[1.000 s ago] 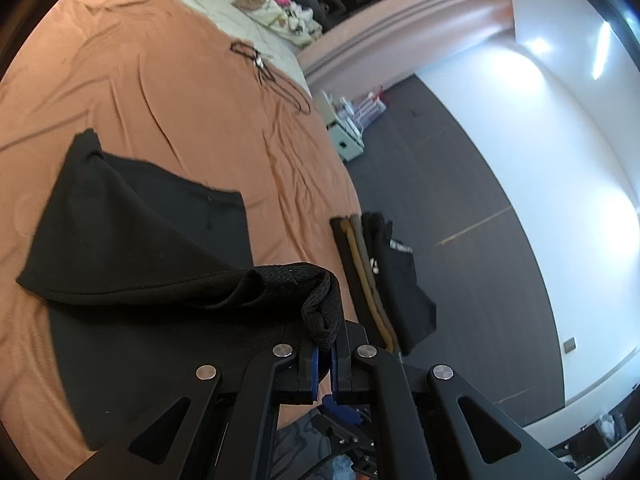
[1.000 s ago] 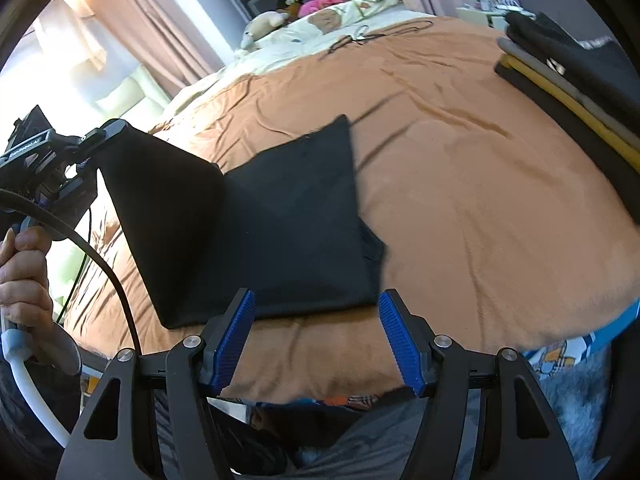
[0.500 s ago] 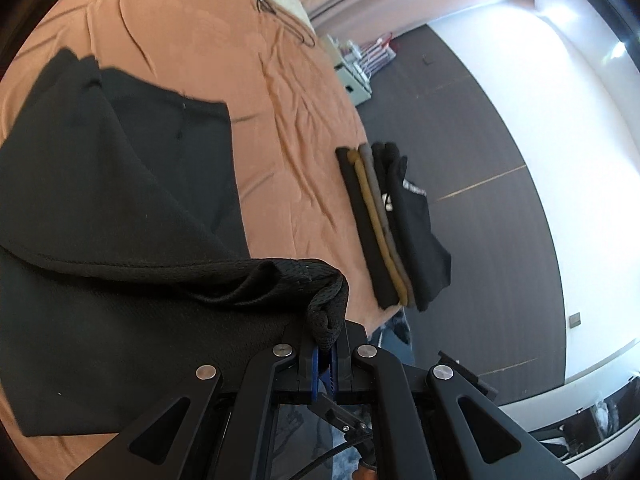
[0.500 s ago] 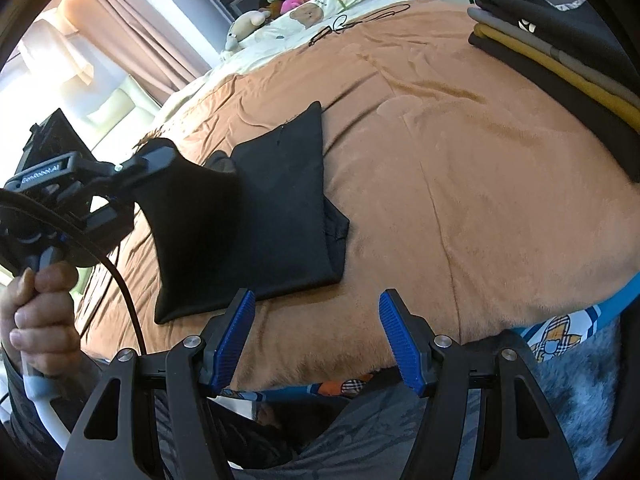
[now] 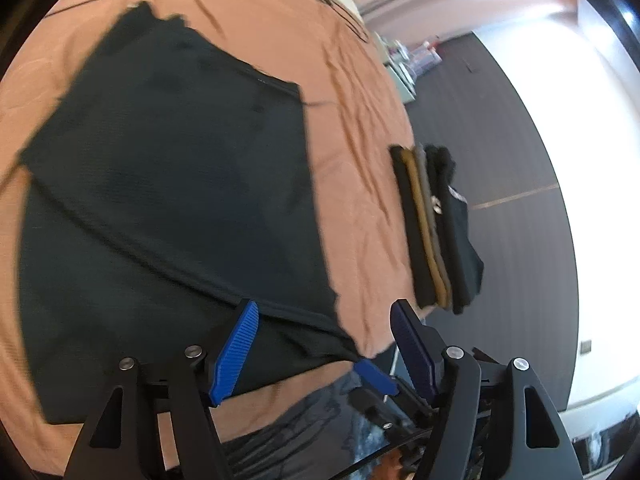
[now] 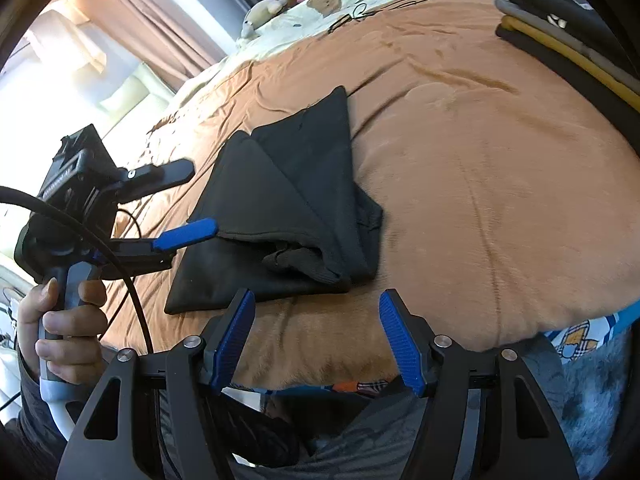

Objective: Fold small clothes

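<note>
— Well, how does the garment [image 6: 288,204] look?
— Black, knit, folded over itself into a rough triangle, with a bunched corner at its near edge. It lies flat on the brown bed [image 6: 460,168], near the front edge.
— And the grippers?
— The left gripper [image 5: 324,344] is opening just over that near edge; its pads do not press the cloth. The right gripper [image 6: 316,332] hangs wide apart, empty, just short of the garment. A folded stack [image 5: 436,232] sits at the bed's side.
</note>
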A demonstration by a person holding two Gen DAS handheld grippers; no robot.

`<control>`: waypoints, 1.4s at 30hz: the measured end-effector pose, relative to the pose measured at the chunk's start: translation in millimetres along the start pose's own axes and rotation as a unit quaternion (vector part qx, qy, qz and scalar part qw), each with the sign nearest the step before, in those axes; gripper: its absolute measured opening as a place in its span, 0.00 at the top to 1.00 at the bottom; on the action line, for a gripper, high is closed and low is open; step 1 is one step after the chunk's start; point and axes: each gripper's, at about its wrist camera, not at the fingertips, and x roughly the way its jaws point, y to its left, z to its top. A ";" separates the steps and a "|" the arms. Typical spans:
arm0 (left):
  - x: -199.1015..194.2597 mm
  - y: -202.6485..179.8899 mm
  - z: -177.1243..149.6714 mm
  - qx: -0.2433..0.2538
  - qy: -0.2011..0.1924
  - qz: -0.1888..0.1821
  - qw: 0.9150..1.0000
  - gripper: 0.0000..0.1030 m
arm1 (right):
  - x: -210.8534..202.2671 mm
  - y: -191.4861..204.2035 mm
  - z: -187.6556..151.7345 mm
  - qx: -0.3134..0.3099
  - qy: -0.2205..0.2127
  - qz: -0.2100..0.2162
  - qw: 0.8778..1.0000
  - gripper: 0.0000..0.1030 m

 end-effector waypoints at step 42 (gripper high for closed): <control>-11.4 28.9 123.6 -0.009 -0.087 0.041 0.995 0.95 | 20.1 -9.4 28.5 -0.007 0.012 -0.021 1.000 0.92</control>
